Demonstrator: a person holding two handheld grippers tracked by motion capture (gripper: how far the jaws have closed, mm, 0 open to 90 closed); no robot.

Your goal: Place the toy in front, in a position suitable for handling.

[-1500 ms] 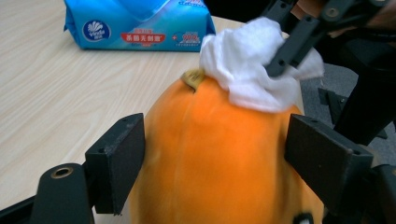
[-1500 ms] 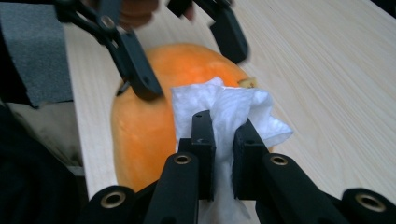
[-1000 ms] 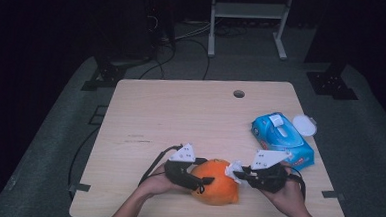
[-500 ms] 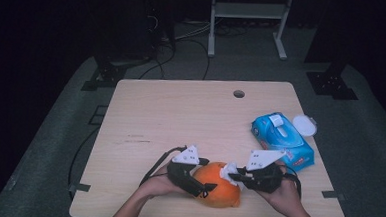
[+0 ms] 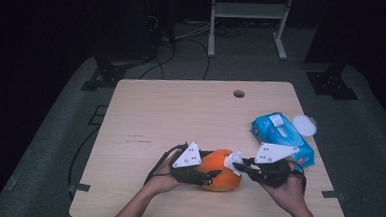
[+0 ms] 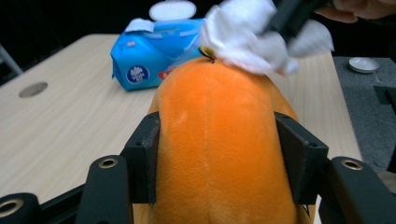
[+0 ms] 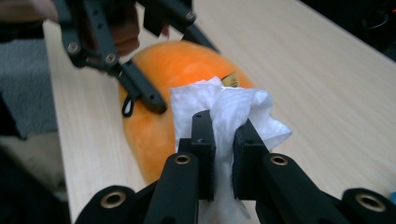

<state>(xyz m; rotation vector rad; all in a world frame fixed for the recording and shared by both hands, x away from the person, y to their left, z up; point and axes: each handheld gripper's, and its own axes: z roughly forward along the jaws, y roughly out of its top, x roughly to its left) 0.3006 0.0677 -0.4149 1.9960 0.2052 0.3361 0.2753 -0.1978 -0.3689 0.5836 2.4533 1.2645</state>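
The orange plush toy lies at the lower middle of the high view, near the table's front edge. The left gripper has it clamped: in its own view both black pads press into the plush sides, the jaws having just been closing on it. A crumpled white wipe rests against the toy's top end, pinched between the nearly closed jaws of the right gripper at centre frame. Right of the toy in the high view lies a blue wipes pack, lid open.
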